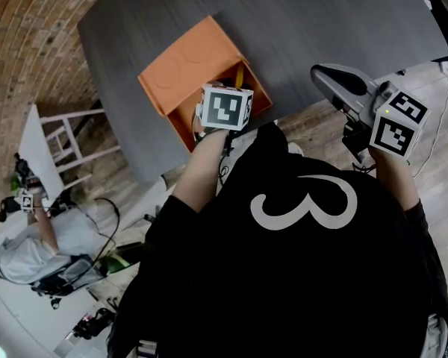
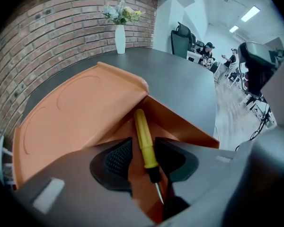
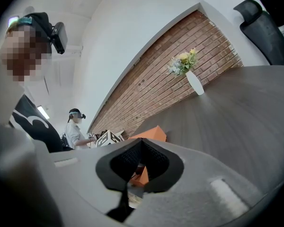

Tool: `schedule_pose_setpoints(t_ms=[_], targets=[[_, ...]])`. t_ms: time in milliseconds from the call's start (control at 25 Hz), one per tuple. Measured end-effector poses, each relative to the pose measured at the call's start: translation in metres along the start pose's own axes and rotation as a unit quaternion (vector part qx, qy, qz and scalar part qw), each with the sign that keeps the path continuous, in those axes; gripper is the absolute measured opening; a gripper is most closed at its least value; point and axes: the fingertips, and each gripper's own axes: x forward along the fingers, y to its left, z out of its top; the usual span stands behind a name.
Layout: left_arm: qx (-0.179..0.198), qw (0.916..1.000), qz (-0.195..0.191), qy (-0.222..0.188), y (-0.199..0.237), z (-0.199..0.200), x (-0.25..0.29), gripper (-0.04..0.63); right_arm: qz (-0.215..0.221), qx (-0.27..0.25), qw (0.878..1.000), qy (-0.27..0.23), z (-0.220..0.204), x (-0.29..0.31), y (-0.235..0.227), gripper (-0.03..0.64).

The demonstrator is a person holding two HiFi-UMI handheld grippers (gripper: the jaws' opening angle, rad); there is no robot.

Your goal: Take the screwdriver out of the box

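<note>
An orange box (image 1: 181, 64) stands open near the front edge of the dark grey table (image 1: 306, 21), its lid (image 2: 80, 112) folded back flat. Inside it lies a screwdriver (image 2: 145, 138) with a yellow handle and a thin metal tip; in the head view only a sliver of the screwdriver (image 1: 240, 74) shows. My left gripper (image 2: 144, 162) points steeply down into the box, its jaws apart on either side of the handle, with a gap at the left pad. My right gripper (image 3: 142, 162) hovers level over the table's right edge (image 1: 319, 71), fingertips together, holding nothing.
A white vase of flowers (image 2: 119, 32) stands at the table's far end by the brick wall (image 3: 146, 86). A white frame (image 1: 60, 136) and a crouching person (image 1: 30, 252) are on the floor to the left. Office chairs and people fill the room's back (image 2: 203, 48).
</note>
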Motion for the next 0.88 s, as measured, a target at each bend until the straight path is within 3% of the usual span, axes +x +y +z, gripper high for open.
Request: schedule_pose_setpoints(t_ms=[280,360,880], targets=[[0.003,1.0,0.002,0.003,-0.001,0.0,0.001,0.15,0.001,-0.003,1.0,0.006,-0.001,0.001,0.0,0.002],[0.001,1.0,0.004,0.002,-0.001,0.001,0.001,0.113,-0.001,-0.002,1.0,0.008,-0.002,0.001,-0.001,0.002],[-0.011,0.9999,0.001,-0.004,-0.012,-0.026,-0.003,0.095,-0.002,0.003,1.0,-0.002,-0.034,-0.014,0.014,0.002]])
